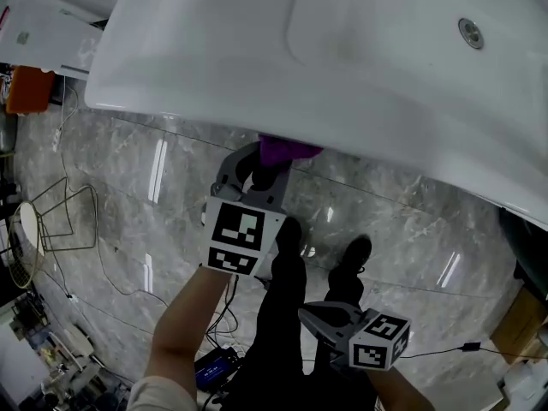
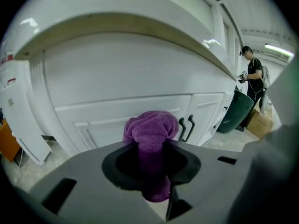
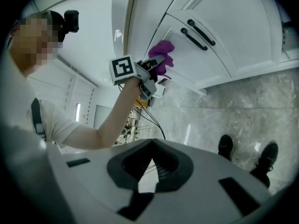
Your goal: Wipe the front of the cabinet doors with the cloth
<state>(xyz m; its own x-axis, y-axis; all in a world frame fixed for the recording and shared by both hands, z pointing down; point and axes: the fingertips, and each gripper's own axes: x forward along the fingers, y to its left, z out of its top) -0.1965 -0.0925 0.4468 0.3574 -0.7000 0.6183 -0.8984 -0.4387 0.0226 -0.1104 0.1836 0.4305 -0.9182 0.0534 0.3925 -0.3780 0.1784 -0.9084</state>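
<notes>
Since the cloth is already in your left gripper, the only relation that matters now is wad to door. The jaws are clamped on the purple cloth, which runs along the jaw line with its bunched end sticking out past the tips. In the left gripper view the cabinet doors sit dead ahead at 12 o'clock. The pair of dark handles, long axis vertical, are just beside the wad at about 2 o'clock. In the right gripper view the cloth looks to be at the door face, next to the handles. I can't tell from any view whether it's actually touching. In the head view your left gripper points to 12 o'clock, reaching under the overhang of the white basin top. The forearm is stretched out and only the cloth's edge shows below the rim. The left is clearly the working arm. Your right gripper hangs low at roughly 5 o'clock from the left, well clear of the doors, above the grey marble floor near your shoes. Its jaws are together with nothing between them. My read: the wipe is either just on or about to land. You'd want to press straight forward and stroke across the panel, minding the handles at 2 o'clock, which could snag the wad.
</notes>
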